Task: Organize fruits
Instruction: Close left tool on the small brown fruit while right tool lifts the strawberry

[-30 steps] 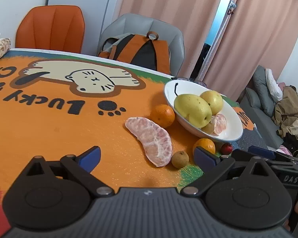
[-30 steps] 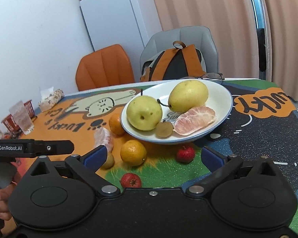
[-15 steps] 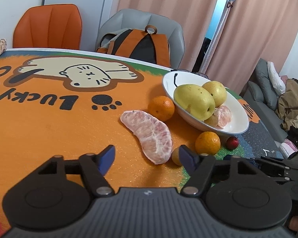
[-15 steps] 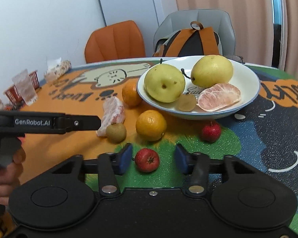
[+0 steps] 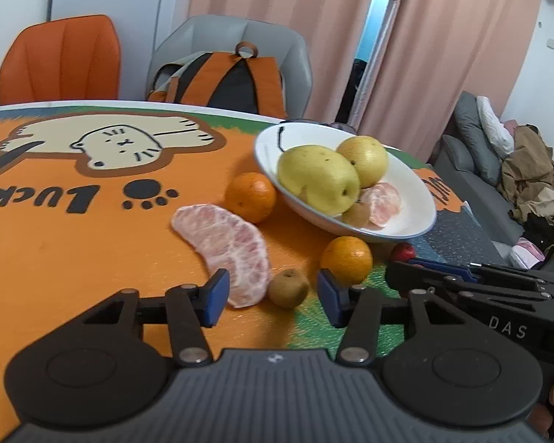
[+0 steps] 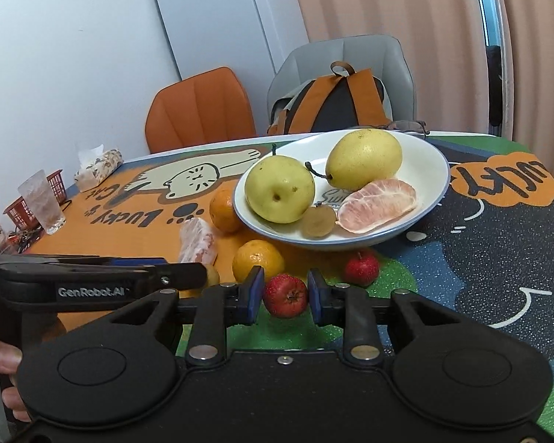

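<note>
On the bench (image 6: pixel 480 258), the right gripper (image 6: pixel 285 293) is clamped on a small red fruit (image 6: pixel 286 295) just in front of the white plate (image 6: pixel 430 170) of pears. The left gripper (image 5: pixel 273 297) is closing, with a small brown fruit (image 5: pixel 289 288) and the tip of a peeled pomelo segment (image 5: pixel 229 243) between its jaws, untouched.

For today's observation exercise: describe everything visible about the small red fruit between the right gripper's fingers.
The red fruit is small, round and glossy, with fine pale specks and a dark, puckered calyx end facing the camera. It sits on the green patch of the mat, in front of the plate. The right gripper is shut on it, blue pads at both sides.
</note>
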### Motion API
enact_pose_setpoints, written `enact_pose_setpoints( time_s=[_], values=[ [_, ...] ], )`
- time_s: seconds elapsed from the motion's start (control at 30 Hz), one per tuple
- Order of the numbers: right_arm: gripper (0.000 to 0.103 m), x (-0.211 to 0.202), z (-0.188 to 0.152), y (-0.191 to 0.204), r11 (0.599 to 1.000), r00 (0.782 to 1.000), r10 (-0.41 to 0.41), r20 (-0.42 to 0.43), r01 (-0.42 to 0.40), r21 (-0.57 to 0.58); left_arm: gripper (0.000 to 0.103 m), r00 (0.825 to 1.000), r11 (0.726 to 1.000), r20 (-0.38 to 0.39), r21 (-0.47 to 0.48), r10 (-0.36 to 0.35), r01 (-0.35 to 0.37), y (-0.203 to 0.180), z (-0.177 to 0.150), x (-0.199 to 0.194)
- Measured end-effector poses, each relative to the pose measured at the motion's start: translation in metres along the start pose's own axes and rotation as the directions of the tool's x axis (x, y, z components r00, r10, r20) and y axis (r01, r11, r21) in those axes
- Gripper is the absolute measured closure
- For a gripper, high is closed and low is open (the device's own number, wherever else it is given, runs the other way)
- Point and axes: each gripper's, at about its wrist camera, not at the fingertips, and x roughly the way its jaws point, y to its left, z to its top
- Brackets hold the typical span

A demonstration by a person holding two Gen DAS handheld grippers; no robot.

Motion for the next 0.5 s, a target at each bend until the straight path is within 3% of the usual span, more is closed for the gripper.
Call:
enact_pose_setpoints(
  time_s=[0.33,0.5],
  values=[
    [0.076,-0.0007,0.0001,-0.0015,1.000,1.000,-0.018,0.007,0.018,0.000,0.078,1.000,1.000,0.013,-0.010,-0.012,0.012,-0.0016,0.0034,0.0012],
    [0.076,-0.0012,-0.0002,-0.0009,1.000,1.000,-0.020,0.006,0.020,-0.003,0.078,0.999,0.999,0.015,0.011,-0.036,0.036,-0.0075,0.0018,0.0037]
  ],
)
